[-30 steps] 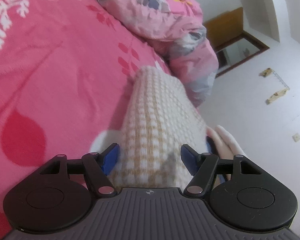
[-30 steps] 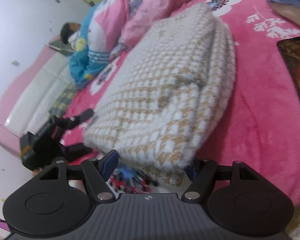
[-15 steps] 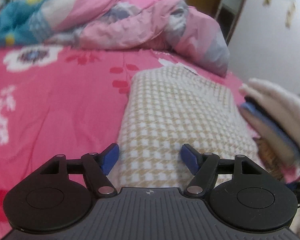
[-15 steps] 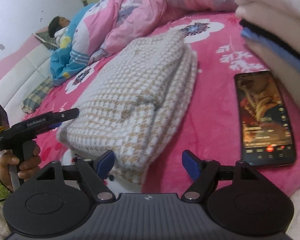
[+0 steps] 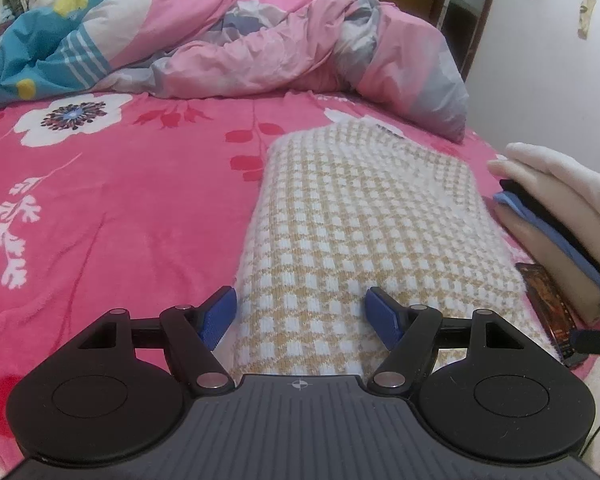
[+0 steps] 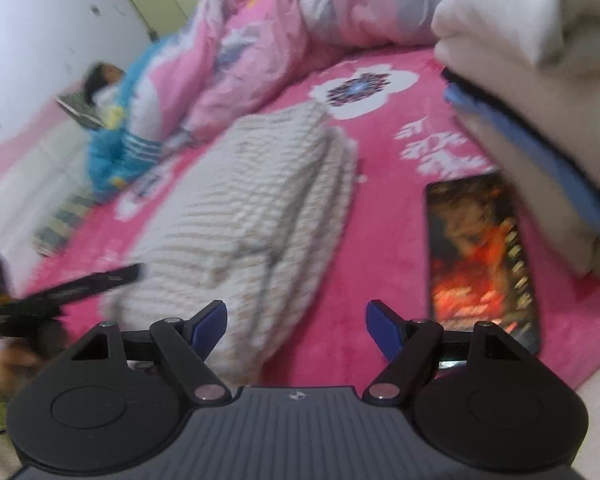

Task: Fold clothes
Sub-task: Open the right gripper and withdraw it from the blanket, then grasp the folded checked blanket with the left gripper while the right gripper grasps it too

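The bed, under a bright pink fleece blanket with white flowers (image 5: 112, 216), carries everything here. At its far edge, toward 12 o'clock, a crumpled pink and blue quilt (image 5: 228, 40) is heaped. The folded cream and tan houndstooth knit sweater (image 5: 364, 240) lies flat on the blanket in the middle of the left wrist view. At 3 o'clock from it stands a stack of folded clothes in cream, black and blue (image 5: 556, 208), with a dark smartphone with a lit screen (image 6: 480, 252) lying between the two.

The left gripper (image 5: 300, 314) is above the near end of the sweater, its jaws apart with no pad pressing the knit. The right gripper (image 6: 296, 328) has just been opening; its jaws are wide apart and hold nothing.

I judge that this sweater is folded and released. The next move probably calls for lifting it onto the stack at 3 o'clock, without touching the phone.
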